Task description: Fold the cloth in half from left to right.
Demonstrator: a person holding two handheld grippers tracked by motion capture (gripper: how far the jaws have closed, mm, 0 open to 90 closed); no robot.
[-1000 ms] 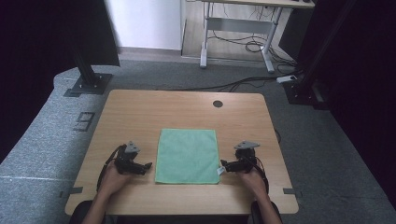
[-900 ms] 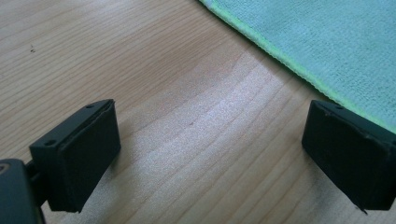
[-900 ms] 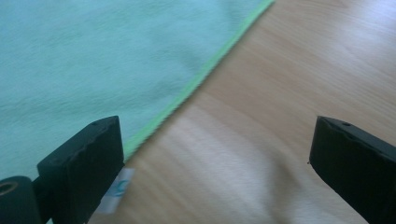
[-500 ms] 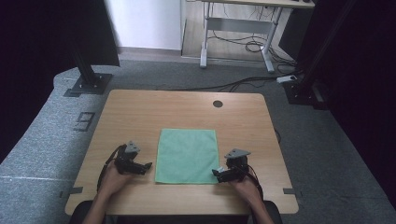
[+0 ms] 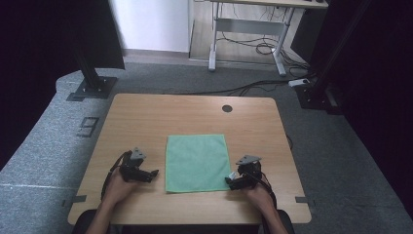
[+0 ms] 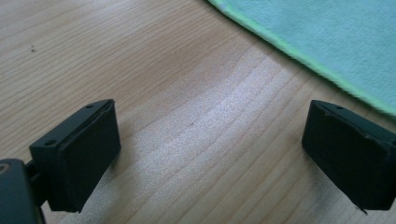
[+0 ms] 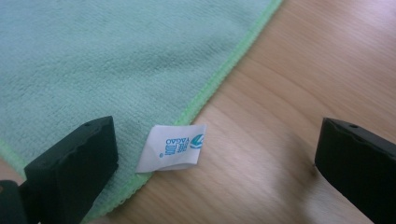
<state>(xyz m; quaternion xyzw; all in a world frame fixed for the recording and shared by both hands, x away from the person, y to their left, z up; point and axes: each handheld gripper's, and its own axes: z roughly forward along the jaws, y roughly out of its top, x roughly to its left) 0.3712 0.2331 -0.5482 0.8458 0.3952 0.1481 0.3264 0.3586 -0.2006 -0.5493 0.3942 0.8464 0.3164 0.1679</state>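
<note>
Wooden table [image 5: 146, 117], with a green cloth [image 5: 197, 162] lying flat and square on its near half, between the two hands. Left gripper [image 5: 146, 174] low on the table just beside the cloth's left edge, not touching it; jaws spread wide, bare wood between them. Right gripper [image 5: 231, 182] at the cloth's near right corner, jaws also spread wide, nothing pinched.

Judgement: step in hand is the approach for a grasp, probably to fold or lift the cloth. The right side is nearly placed. Next move calls for lowering it so one jaw slides under the hem at the corner, then closing. The left must shift inward to reach its own edge first.

Right gripper view: a small white label [image 7: 173, 147] with blue print sticks out from the light-green hem [image 7: 219, 77] between the jaws; in the high view it is a mere speck. Left gripper view: the hem runs past the far jaw, apart from both.
</note>
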